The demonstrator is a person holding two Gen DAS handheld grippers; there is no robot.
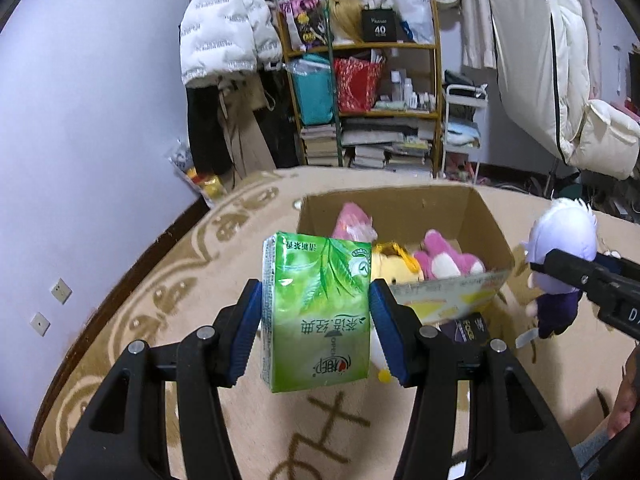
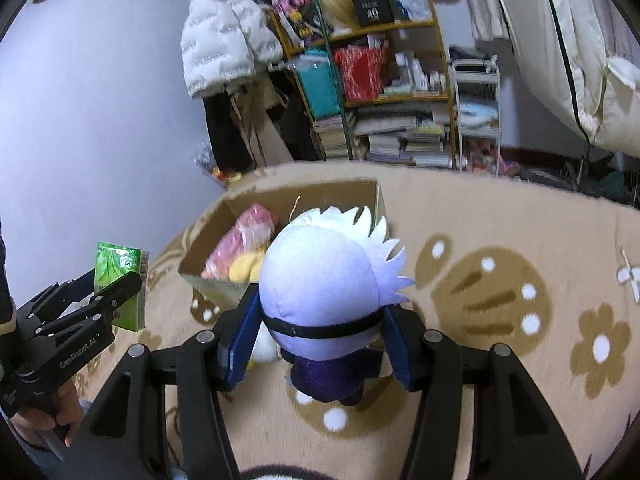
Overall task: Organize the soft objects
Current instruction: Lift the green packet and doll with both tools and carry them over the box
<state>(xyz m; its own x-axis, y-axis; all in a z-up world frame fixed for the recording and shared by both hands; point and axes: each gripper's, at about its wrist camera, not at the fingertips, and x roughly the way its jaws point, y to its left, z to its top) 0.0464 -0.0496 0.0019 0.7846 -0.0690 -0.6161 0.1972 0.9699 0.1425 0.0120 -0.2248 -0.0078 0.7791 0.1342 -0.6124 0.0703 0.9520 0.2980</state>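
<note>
Above the patterned rug (image 1: 120, 344), my left gripper (image 1: 315, 312) clamped a green tissue pack (image 1: 316, 312) and my right gripper (image 2: 320, 330) pinched a white-haired plush doll (image 2: 324, 284), both raised toward the cardboard box (image 1: 472, 216) holding plush toys (image 1: 444, 262).

1. Left wrist view looks forward and downward along its jaws, close over the rug (image 1: 120, 340).
2. Right wrist view looks likewise from beside it.
3. Both share the cardboard box (image 1: 448, 216) (image 2: 296, 196) and bookshelf (image 1: 438, 80) (image 2: 444, 60).
</note>
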